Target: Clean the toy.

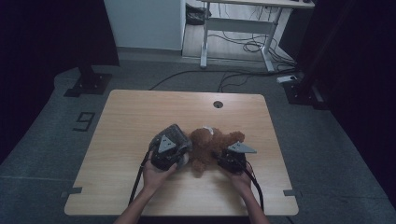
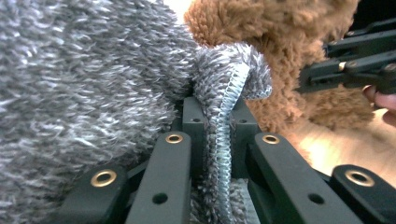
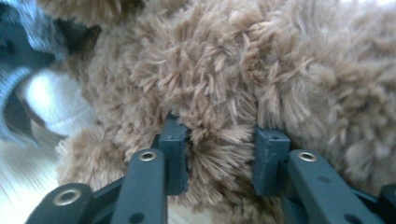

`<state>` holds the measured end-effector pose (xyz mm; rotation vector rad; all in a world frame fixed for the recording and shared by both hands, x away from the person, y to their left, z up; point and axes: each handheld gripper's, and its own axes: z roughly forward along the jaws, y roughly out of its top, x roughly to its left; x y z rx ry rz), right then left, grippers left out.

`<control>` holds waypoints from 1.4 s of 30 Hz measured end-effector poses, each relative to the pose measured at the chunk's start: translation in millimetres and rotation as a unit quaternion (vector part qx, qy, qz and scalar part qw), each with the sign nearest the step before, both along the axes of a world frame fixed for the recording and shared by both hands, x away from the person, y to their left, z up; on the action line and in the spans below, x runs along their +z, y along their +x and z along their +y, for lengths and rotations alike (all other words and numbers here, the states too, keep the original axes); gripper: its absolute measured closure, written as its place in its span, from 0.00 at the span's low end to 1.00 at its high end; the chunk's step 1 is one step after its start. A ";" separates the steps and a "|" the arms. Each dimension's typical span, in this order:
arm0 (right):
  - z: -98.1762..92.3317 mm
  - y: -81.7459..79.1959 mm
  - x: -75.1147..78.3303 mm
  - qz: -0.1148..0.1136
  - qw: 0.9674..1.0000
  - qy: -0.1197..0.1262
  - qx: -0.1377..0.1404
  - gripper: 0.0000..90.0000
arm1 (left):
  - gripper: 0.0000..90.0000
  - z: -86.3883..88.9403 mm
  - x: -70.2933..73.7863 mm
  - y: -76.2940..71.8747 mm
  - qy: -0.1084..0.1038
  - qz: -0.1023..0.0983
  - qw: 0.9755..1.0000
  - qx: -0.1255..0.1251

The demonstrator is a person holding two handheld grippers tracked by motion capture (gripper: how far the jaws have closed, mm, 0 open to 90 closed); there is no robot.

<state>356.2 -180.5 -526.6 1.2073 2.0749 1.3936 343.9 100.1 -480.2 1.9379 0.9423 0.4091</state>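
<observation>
Brown fuzzy bear [image 1: 208, 148] at frame centre; beside it on the left, grey-and-white flecked cloth [image 1: 172, 135] with pale blue stitched hem; black grippers [image 1: 164, 156] with brass rivets; light wood table [image 1: 140, 112]

High view dim, dark edges; close fur blurred.

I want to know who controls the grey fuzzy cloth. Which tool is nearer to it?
Left. The left tool is clamped on the grey fuzzy cloth at its stitched edge, while the right tool grips the brown plush toy beside it.
</observation>
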 end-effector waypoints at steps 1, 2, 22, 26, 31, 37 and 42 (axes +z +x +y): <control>0.2 -2.3 -1.2 -0.004 1.000 -0.005 -0.001 0.73 | 0.90 0.2 3.5 -0.8 0.000 0.000 1.000 -0.001; 0.1 -4.1 -2.4 -0.007 1.000 -0.007 -0.001 0.73 | 0.90 0.3 7.6 -1.7 0.000 -0.006 1.000 0.001; 0.0 -19.8 -13.3 -0.044 0.999 -0.022 0.000 0.77 | 0.90 -24.7 23.1 36.3 0.057 0.035 0.998 0.004; 1.1 -21.9 -14.6 -0.042 0.999 -0.021 0.008 0.77 | 0.90 -6.7 25.0 29.5 0.035 0.040 0.999 -0.003; 1.4 -22.4 -15.2 -0.040 0.999 -0.018 0.010 0.77 | 0.90 11.5 29.5 20.7 0.029 0.030 0.999 0.005; -0.3 -22.5 -16.7 -0.039 0.999 -0.012 0.008 0.77 | 0.90 34.6 34.3 13.9 0.021 0.032 0.999 0.025; -2.6 -21.5 -17.4 -0.034 0.999 -0.007 0.005 0.77 | 0.90 30.4 63.6 17.2 0.021 0.015 0.999 0.030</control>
